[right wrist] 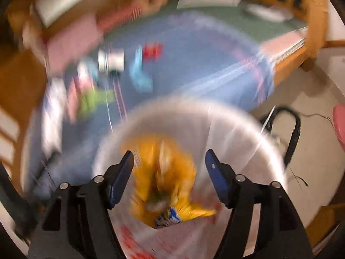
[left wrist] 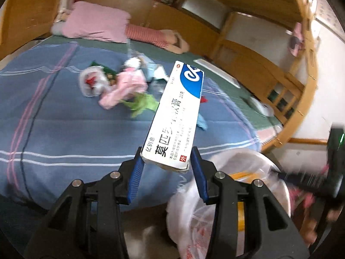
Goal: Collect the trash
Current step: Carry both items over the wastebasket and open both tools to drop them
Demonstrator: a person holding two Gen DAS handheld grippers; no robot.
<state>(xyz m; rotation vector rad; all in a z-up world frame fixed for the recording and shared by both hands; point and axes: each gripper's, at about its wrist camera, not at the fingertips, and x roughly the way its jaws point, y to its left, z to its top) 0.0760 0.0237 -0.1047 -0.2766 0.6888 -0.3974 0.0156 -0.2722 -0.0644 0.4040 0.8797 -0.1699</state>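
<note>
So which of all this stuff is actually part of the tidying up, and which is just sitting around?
Part of the job:
- white and blue carton, clamped in the left gripper
- white bag below the open right gripper
- yellow wrapper inside that bag
- scraps on the blue bedspread

Just lying about:
- pink pillow
- wooden bed frame

My blue pads (left wrist: 135, 172) hold a white box (left wrist: 174, 116) with a blue swoosh; blue striped sheet (left wrist: 54, 118); yellow wrapper (right wrist: 166, 179) in my white bag (right wrist: 237, 133).
</note>
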